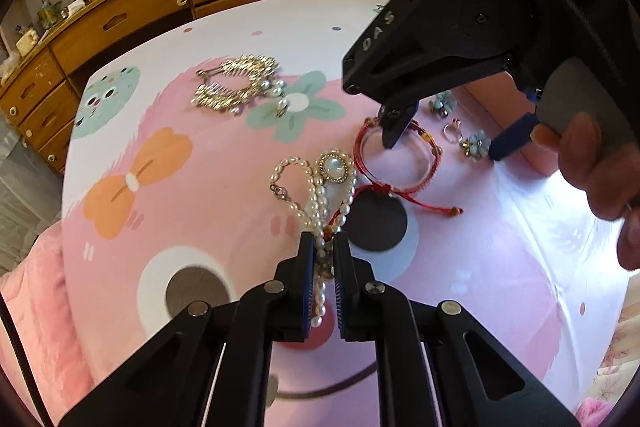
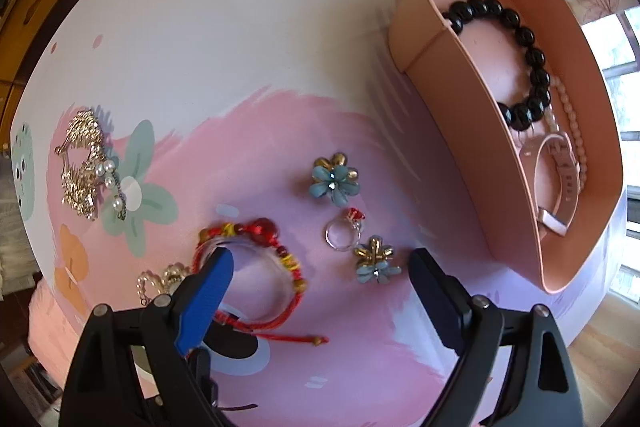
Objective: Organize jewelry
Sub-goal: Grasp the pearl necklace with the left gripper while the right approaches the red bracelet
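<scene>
On the cartoon-printed tabletop [image 1: 180, 131], the left gripper [image 1: 324, 247] has its jaws pinched together on a pearl necklace [image 1: 316, 195], whose strand runs up between the pads and loops out beside a pearl-rimmed oval brooch [image 1: 335, 167]. Just past it lies a red cord bracelet [image 2: 256, 267] with red and yellow beads; the right gripper [image 2: 320, 267] hangs above it pointing down, jaws spread wide and empty, its blue-padded finger [image 2: 208, 291] over the bracelet's rim. Raised white letters reading "DAS" show on that gripper's black body in the left wrist view. Near the bracelet sit two blue flower earrings [image 2: 334, 179] and a clear ring [image 2: 344, 233]. A gold chain piece with pearls [image 1: 236, 87] lies farther off. Beside the table's edge, a pink box [image 2: 440, 75] holds a black bead bracelet [image 2: 516, 55] and a pale pink watch [image 2: 560, 179].
</scene>
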Available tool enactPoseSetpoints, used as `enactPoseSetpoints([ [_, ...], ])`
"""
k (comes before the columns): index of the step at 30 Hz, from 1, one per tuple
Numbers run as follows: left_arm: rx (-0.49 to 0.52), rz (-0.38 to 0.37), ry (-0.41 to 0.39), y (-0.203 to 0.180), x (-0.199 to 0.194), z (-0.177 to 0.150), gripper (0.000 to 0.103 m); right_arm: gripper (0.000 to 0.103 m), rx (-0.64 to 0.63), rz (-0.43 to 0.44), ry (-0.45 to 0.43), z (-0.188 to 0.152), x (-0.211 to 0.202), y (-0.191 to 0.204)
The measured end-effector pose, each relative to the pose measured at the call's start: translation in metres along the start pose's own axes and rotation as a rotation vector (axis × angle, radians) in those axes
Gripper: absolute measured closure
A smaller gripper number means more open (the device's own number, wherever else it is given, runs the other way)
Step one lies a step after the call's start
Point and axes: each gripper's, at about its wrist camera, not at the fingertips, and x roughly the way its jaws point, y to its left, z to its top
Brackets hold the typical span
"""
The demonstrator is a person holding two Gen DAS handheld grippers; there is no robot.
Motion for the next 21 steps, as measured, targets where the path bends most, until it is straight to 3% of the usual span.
enactPoseSetpoints([
  [5,-0.047,0.001,0.006,0.01,-0.009,-0.005,0.099,0.022,-0.091,-0.003,-0.085,-0.009,-0.006,0.01],
  [8,-0.062,0.004,0.003,0.014,-0.013,-0.008,0.099,0.044,-0.145,0.001,-0.153,-0.016,-0.014,0.02],
  [10,-0.072,-0.004,0.016,0.016,-0.014,-0.012,0.099,0.067,-0.173,0.01,-0.19,-0.019,-0.018,0.025],
  [13,-0.073,0.005,0.019,0.017,-0.017,-0.017,0.1,0.078,-0.18,0.011,-0.209,-0.021,-0.019,0.028],
  [21,-0.127,0.006,0.03,0.032,-0.017,-0.023,0.099,0.084,-0.186,0.14,-0.227,-0.028,-0.025,-0.007],
])
